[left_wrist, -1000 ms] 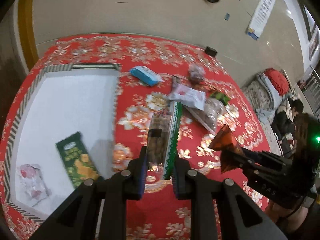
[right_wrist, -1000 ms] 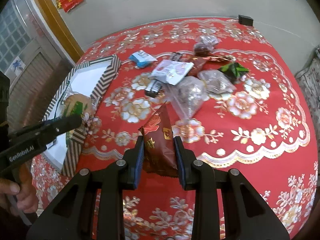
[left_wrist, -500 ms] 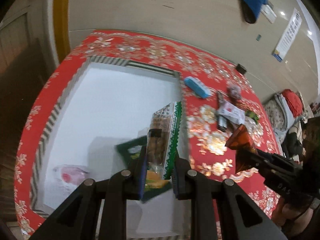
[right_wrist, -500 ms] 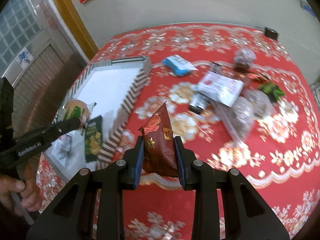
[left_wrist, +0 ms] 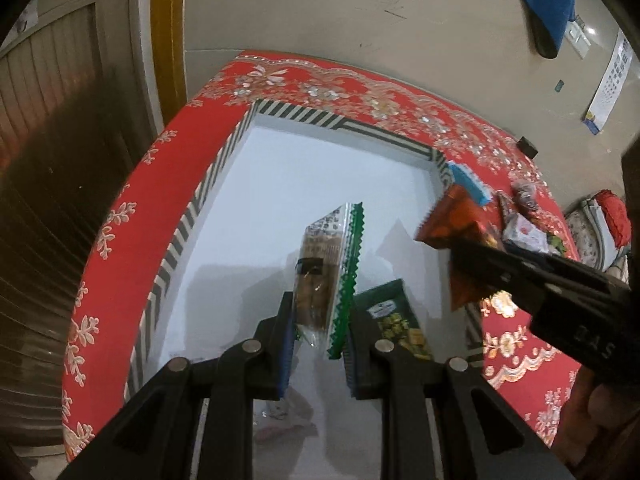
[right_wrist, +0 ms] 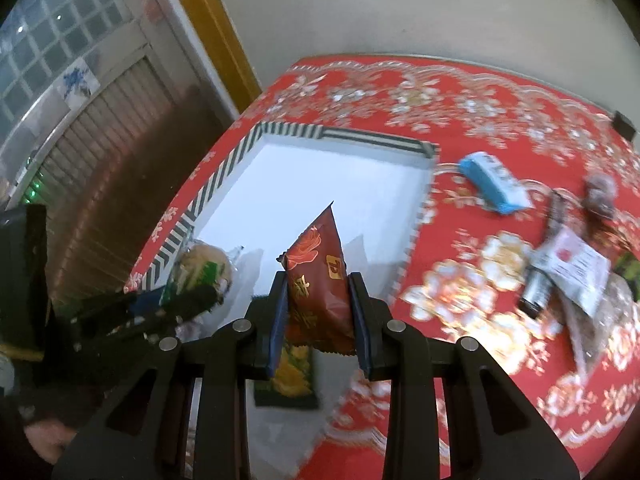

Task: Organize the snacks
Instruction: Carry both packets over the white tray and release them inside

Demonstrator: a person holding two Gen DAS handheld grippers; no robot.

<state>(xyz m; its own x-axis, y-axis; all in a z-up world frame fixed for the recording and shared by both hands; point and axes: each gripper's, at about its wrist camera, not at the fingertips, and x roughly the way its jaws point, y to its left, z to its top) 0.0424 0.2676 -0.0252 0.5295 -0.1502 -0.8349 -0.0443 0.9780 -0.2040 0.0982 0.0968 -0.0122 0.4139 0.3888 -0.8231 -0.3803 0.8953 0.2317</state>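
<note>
Black plastic and blue pads framed both views. My left tongs (left_wrist: 318, 344) were clamped on a clear cellophane biscuit packet with a green zigzag edge (left_wrist: 326, 268), and my right tongs (right_wrist: 320, 320) were clamped on a dark red foil snack bag with gold lettering (right_wrist: 318, 280). Both packets hung over the shallow white tray with the black-and-white striped rim (left_wrist: 188, 220), which sat on the tabletop covered in red flowered cloth (right_wrist: 460, 92).

Nearest, under the tongs, a flat dark green snack packet (left_wrist: 394, 316) already lay on the tray floor, with a blurred pale wrapper beside it that I could not identify. To do this step well, I judged that each packet should go lower before release and land on bare white floor beyond the green one, not on top of it. The two tongs were near each other, so I would have kept them apart and let go one at a time.

Farther off, a blue packet (right_wrist: 494, 182) and other loose snacks waited on the cloth.
</note>
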